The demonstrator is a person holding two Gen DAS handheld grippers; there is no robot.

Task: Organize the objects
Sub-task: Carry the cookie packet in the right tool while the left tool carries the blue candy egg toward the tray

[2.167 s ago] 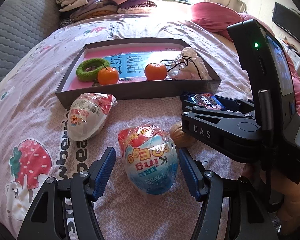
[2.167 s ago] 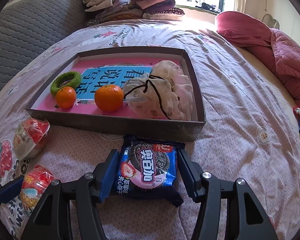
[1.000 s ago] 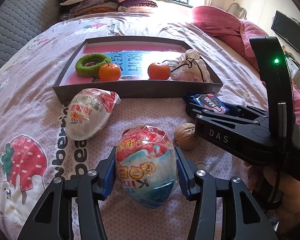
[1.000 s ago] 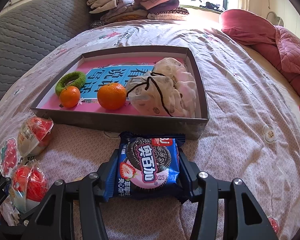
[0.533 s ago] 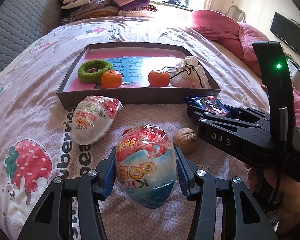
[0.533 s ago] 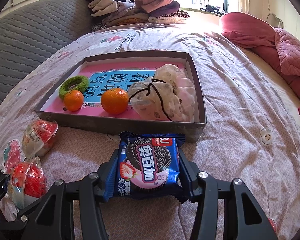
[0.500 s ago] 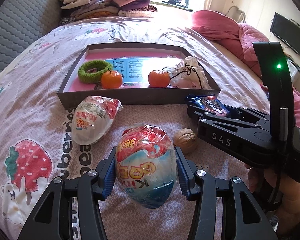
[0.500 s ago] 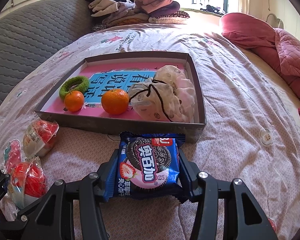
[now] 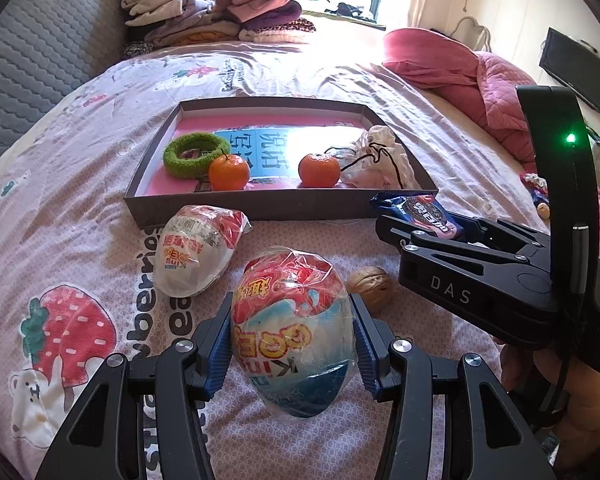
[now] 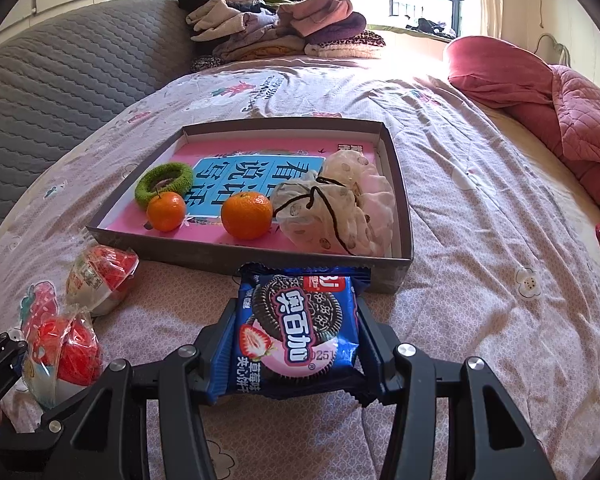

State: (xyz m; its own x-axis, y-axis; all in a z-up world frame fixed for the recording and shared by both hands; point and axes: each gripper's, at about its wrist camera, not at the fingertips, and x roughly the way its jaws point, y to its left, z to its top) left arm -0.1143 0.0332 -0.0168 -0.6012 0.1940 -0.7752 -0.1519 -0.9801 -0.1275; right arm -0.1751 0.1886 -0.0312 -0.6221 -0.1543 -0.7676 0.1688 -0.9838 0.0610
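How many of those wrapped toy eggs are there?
2. One egg is clamped in the left gripper; the other egg lies on the bed just in front of the box. No others are visible.

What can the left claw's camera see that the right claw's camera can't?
Only the left camera shows the walnut on the bedspread and the black screen on the wall.

Only the right camera shows the cookie packet's whole front, with the right claw shut on it.

Both show the box, its two oranges, the green hair tie, the spotted pouch, the loose wrapped egg, and the wrapped egg gripped by the left claw.
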